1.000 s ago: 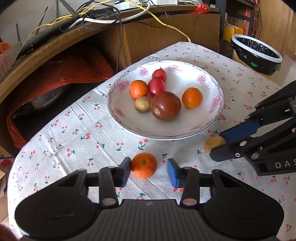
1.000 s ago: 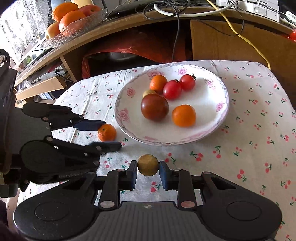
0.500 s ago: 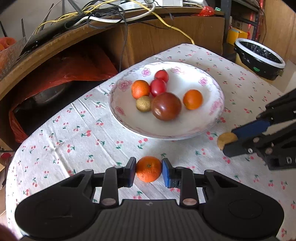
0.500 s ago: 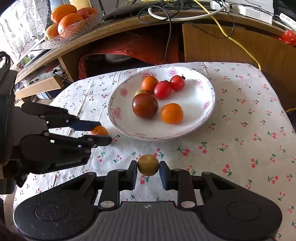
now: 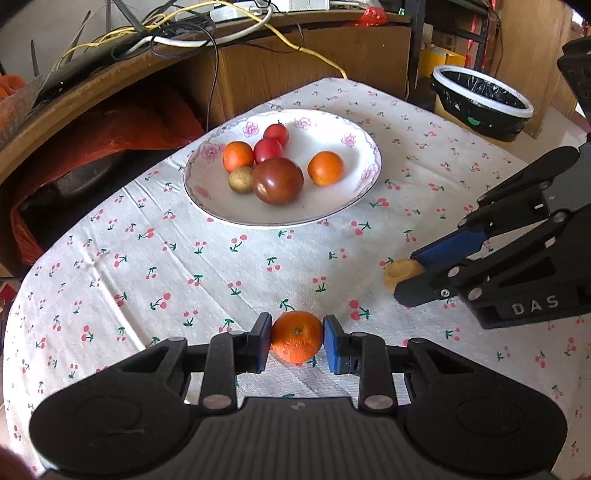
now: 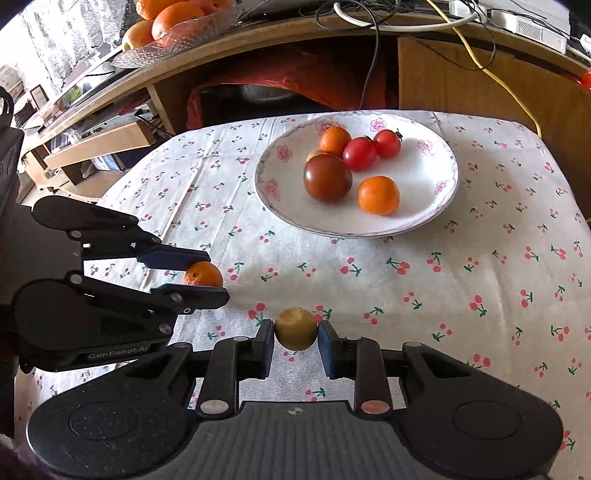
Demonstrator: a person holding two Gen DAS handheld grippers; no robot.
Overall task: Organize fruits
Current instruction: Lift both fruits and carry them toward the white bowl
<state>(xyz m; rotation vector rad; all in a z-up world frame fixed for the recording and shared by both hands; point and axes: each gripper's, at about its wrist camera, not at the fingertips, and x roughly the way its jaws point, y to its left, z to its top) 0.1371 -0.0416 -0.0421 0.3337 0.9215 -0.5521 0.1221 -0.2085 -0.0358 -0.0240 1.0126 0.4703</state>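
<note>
In the left wrist view we see our left gripper with its blue-padded jaws closed against both sides of a small round orange mandarin, held low over the tabletop, which wears a white cloth printed with red cherries. Ahead sits a wide white ceramic plate with pink flowers on its rim. In it lie a large dark red-brown tomato, two small red cherry tomatoes, two small orange mandarins, one at the left and one at the right, and a small tan round fruit touching the dark tomato. At the right our right gripper comes in side-on, its jaws pinched on a small yellowish round fruit. Beyond the tabletop's far right corner stands a black bin with a white rim.

In the right wrist view we see the right gripper with its jaws narrow, clamped on that yellowish fruit just above the cloth. The plate lies ahead and slightly right, well apart from both held fruits. At the left the left gripper holds its mandarin between its jaws. On the wooden shelf behind, a glass bowl of oranges rests at upper left.
</note>
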